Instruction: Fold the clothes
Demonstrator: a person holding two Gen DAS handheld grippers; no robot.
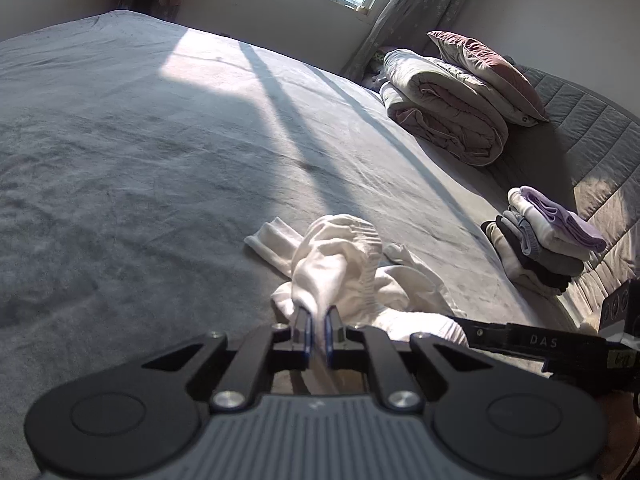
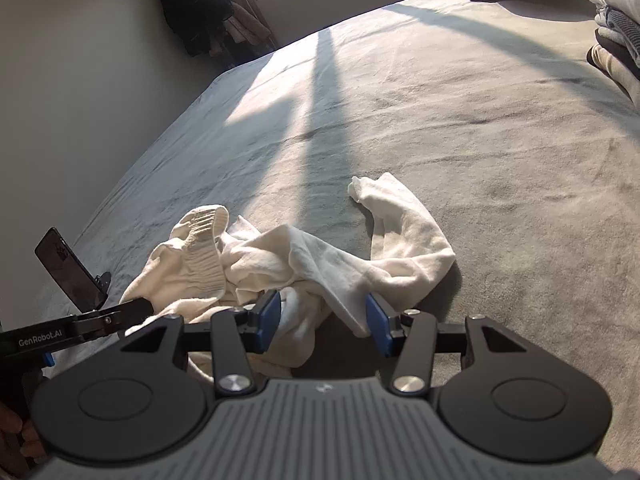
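Item: white garment (image 2: 288, 264), crumpled, ribbed waistband uppermost, lying on the grey bed (image 1: 120, 140) near its near edge, well apart from the folded stack (image 1: 548, 240) by the headboard side. Left gripper (image 1: 316, 328): jaws narrow, pinched on a fold of the garment; right gripper (image 2: 322, 316): jaws half wide, cloth lying between the pads, not pressed. Handling note: the right should likely close on a matching edge before any lift, then both draw apart to spread the cloth flat.

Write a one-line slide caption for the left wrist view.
Left tongs shut on a crumpled white garment on the grey bed, folded clothes stack at right.
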